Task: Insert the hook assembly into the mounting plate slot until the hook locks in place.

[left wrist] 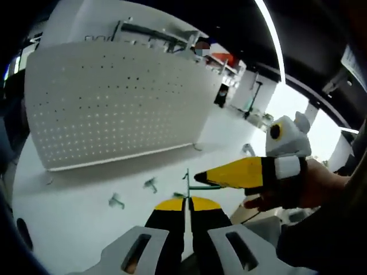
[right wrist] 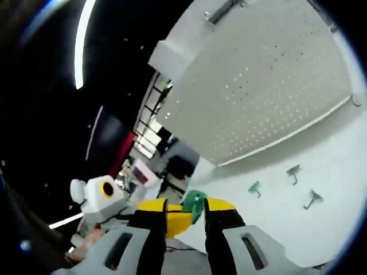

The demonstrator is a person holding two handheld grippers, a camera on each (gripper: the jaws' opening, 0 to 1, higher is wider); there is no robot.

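Left gripper (left wrist: 187, 201) pinching green hook (left wrist: 195, 182), right gripper (right wrist: 186, 209) likewise

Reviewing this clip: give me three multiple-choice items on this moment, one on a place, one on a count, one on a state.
1. Where does the pegboard stand in the left gripper view?
A. beyond the loose hooks on the white table
B. flat under the grippers
C. behind the person's hand

2. How many loose green hooks lie on the table in the right gripper view?
A. one
B. three
C. six

3. What is the right gripper doing?
A. hanging open
B. shut on the green hook
C. shut on a cloth

Key: 1 A, the board rises past the hooks; 2 B, three lie near the board's foot; 3 B, the green piece sits between the yellow-tipped jaws.
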